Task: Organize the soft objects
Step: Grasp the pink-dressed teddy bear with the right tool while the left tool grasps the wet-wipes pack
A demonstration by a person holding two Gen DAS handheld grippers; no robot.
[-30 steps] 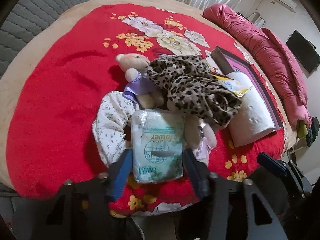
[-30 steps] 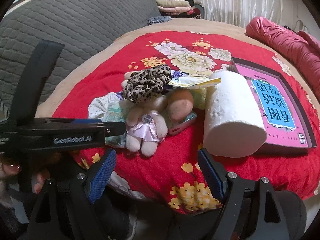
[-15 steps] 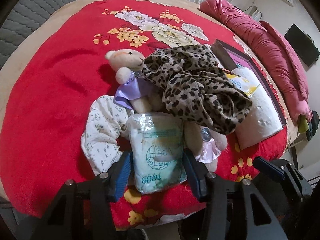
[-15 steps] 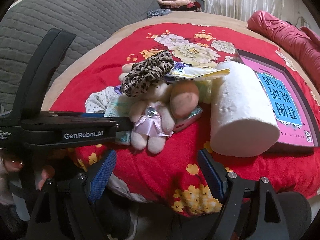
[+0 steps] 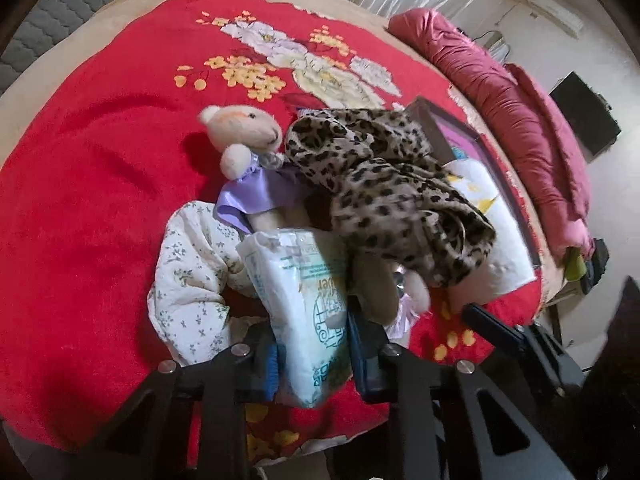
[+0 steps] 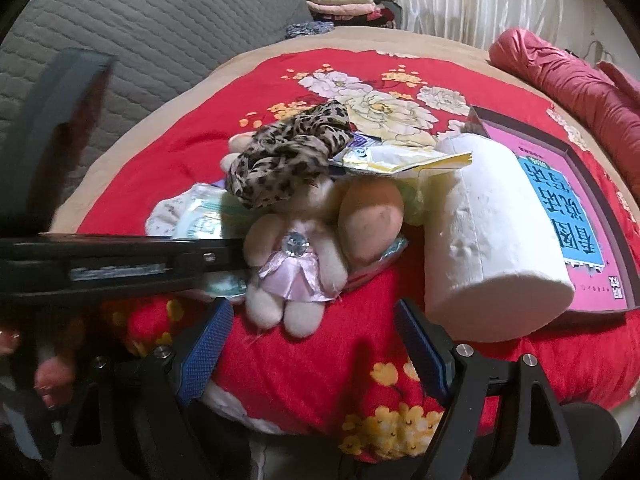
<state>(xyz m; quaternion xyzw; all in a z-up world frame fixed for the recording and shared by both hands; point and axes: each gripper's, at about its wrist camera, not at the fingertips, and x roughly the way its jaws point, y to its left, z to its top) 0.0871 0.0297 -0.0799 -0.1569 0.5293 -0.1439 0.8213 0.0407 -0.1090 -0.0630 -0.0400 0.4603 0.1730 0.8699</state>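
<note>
Left gripper (image 5: pixel 312 354) closing on the soft plastic-wrapped white tissue pack (image 5: pixel 304 300), pads pressing its near end between the jaws. Light, compressible, slippery film; grip mid-body. Right gripper (image 6: pixel 312 354) wide, empty, before the cream plush bear in pink dress (image 6: pixel 296 272).

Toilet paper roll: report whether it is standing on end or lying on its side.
Lying on its side. The toilet paper roll rests lengthwise on the red blanket, its flat end facing the camera.
</note>
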